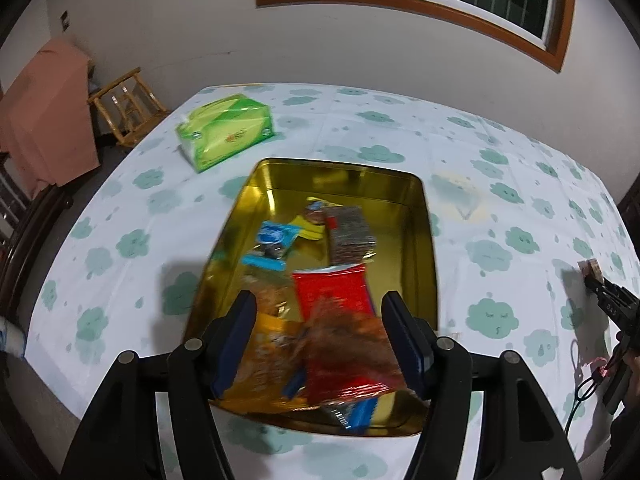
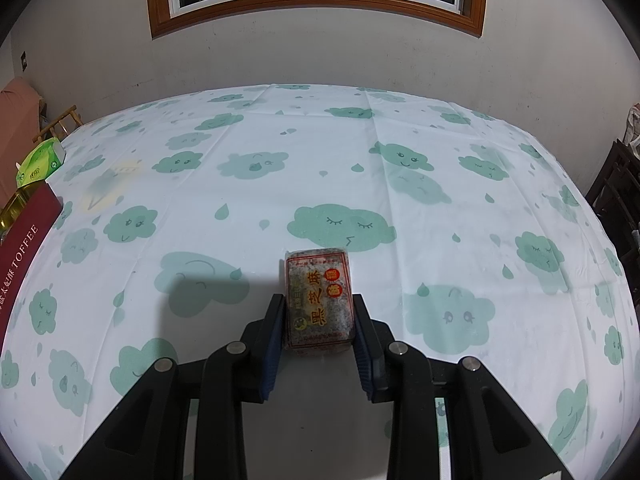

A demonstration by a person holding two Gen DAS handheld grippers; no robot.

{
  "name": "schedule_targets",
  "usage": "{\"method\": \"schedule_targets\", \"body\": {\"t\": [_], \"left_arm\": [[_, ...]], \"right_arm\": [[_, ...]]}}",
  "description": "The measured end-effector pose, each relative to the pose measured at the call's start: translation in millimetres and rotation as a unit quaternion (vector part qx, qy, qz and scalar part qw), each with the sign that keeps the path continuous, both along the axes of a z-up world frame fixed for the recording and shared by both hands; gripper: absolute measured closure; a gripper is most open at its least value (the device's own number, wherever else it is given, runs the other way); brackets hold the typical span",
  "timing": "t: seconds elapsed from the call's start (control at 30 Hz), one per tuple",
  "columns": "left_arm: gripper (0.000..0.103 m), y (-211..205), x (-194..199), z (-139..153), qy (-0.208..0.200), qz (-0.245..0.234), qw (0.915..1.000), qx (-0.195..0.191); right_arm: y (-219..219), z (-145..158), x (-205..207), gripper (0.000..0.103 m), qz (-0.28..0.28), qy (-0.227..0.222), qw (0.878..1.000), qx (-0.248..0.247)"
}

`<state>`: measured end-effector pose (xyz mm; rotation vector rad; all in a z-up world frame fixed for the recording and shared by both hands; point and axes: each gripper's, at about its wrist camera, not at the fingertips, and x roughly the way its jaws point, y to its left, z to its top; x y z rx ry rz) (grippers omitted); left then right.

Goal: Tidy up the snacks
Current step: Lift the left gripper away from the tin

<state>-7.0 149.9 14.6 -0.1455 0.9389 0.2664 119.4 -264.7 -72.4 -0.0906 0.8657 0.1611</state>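
Observation:
A golden tin [image 1: 424,240] on the cloud-print tablecloth [image 1: 400,128] holds several snacks: a blue packet [image 1: 272,240], a grey sesame block [image 1: 350,236], a red packet [image 1: 332,292] and an orange packet [image 1: 268,344]. My left gripper [image 1: 320,304] stands open over the tin's near end. A blurred red-brown packet [image 1: 348,352] lies loose between its fingers, with a gap on the left side. My right gripper [image 2: 320,312] is shut on a grey sesame bar [image 2: 318,296] with red lettering, low over the cloth. The right gripper [image 1: 608,300] also shows at the left wrist view's right edge.
A green tissue pack [image 1: 226,130] lies beyond the tin at the table's far left. The tin's red side [image 2: 24,248] marked TOFFEE shows at the left edge of the right wrist view. A wooden chair [image 1: 128,104] stands off the table's left corner. The wall runs close behind.

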Motion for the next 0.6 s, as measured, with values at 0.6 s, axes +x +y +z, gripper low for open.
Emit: {"method": "schedule_targets", "body": {"t": [0.6], "left_arm": [[0.040,39.6,-20.2,-15.5,0.000,0.026,0.9986,-0.046]], "right_arm": [[4.7,8.0,23.1,0.071,0.000,0.106,0.994,-0.032]]}}
